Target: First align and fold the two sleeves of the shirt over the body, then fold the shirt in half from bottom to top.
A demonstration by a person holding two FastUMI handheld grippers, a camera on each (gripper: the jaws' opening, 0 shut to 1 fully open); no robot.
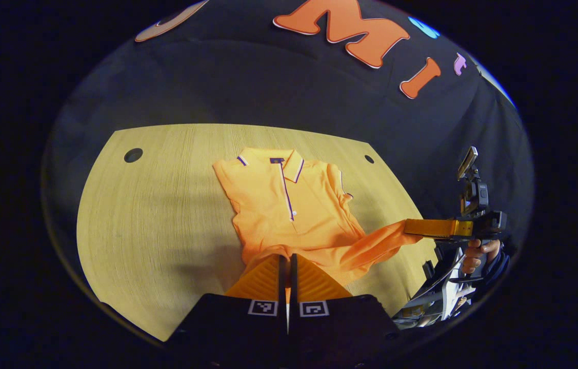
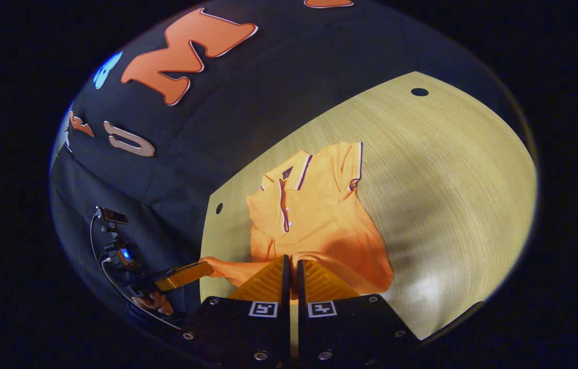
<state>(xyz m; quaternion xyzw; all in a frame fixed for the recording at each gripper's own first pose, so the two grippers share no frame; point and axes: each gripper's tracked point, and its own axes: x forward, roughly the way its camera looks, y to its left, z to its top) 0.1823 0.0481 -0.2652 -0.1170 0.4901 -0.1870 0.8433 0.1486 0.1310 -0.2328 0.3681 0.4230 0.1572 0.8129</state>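
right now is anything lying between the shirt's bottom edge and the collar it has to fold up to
Nothing visible. Both sleeves are already folded onto the shirt, and its front is bare up to the collar. The left gripper and right gripper each pinch the bottom edge.

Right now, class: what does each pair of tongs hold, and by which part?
Both tongs, left and right, are shut on the orange shirt, each pinching its bottom hem at a corner.

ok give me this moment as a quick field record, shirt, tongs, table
shirt: orange polo shirt, collar toward booth wall, both sleeves folded over the body
hem: both bottom corners lifted off the table
left tongs: shut on the hem
right tongs: shut on the hem
table: light wooden table
stage: bottom-to-top fold under way
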